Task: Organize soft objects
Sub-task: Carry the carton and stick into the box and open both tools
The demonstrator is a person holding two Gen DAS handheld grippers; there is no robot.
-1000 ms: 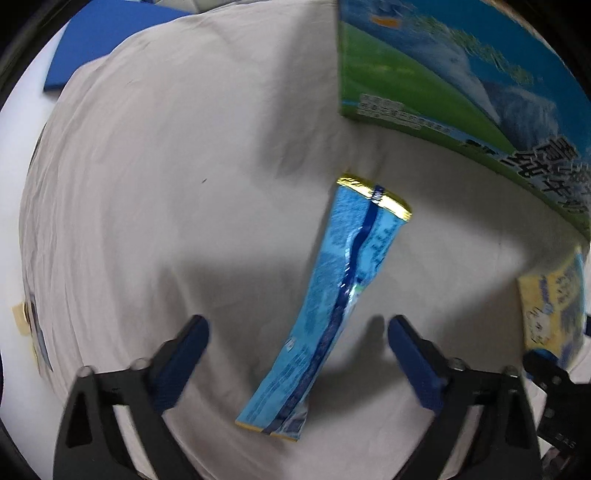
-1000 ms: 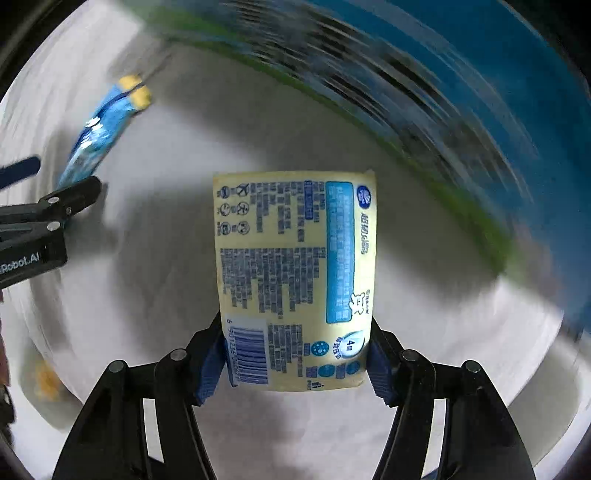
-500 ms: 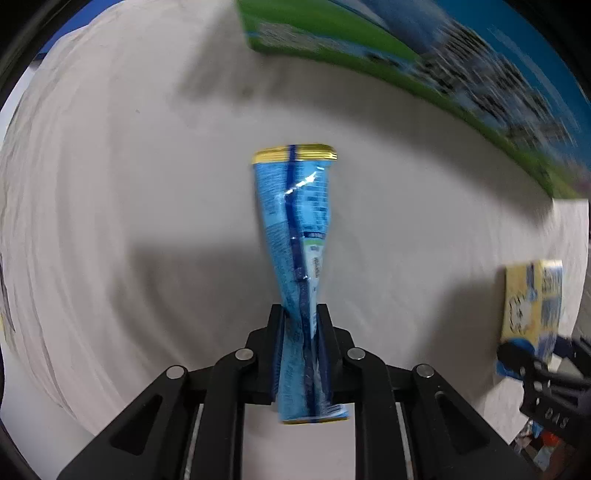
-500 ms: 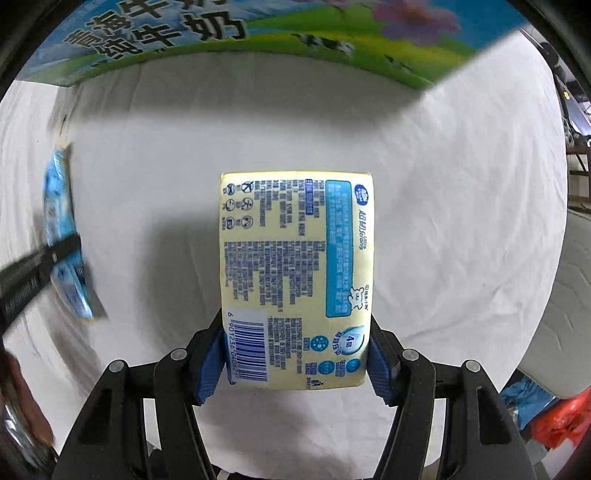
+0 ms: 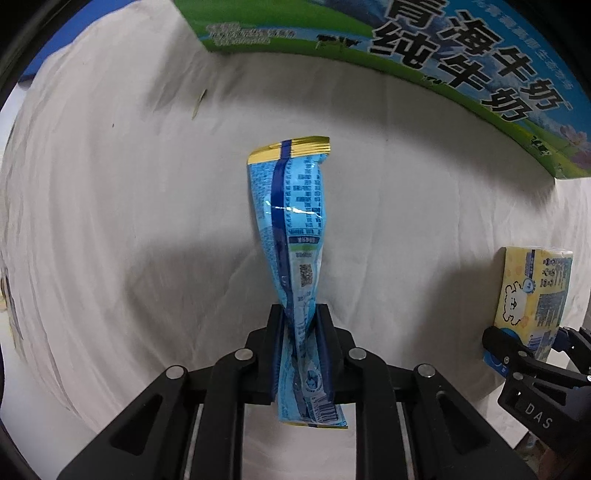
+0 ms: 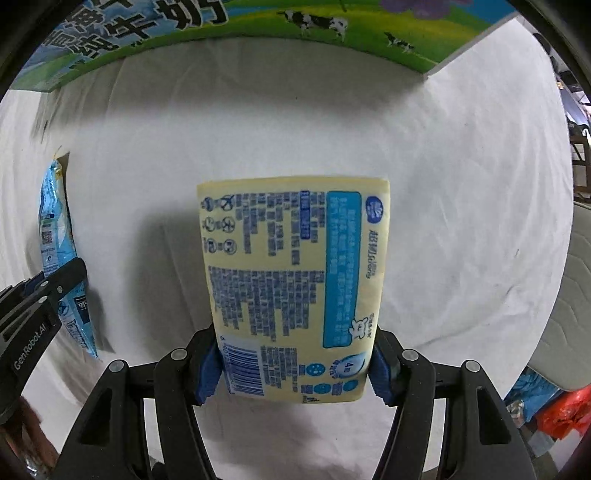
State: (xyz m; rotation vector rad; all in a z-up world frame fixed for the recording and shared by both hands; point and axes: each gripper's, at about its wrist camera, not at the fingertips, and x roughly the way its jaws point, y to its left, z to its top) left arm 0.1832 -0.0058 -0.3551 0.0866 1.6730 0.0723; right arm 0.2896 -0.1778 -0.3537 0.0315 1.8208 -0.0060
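My left gripper (image 5: 301, 332) is shut on a long blue snack packet (image 5: 291, 229) with a gold top seal and holds it upright above the white cloth. The packet also shows at the left of the right wrist view (image 6: 55, 229). My right gripper (image 6: 293, 365) is shut on a yellow tissue pack (image 6: 291, 280) with blue print and a barcode, held off the cloth. The same pack shows at the right edge of the left wrist view (image 5: 532, 295).
A large green and blue milk carton box (image 5: 424, 44) stands at the back of the white cloth (image 5: 129, 221); it also shows in the right wrist view (image 6: 258, 22). A red bag (image 6: 565, 410) and clutter lie beyond the cloth's right edge.
My left gripper closed on the blue packet and lifted it from the cloth. My right gripper kept the yellow pack and turned to face the box.
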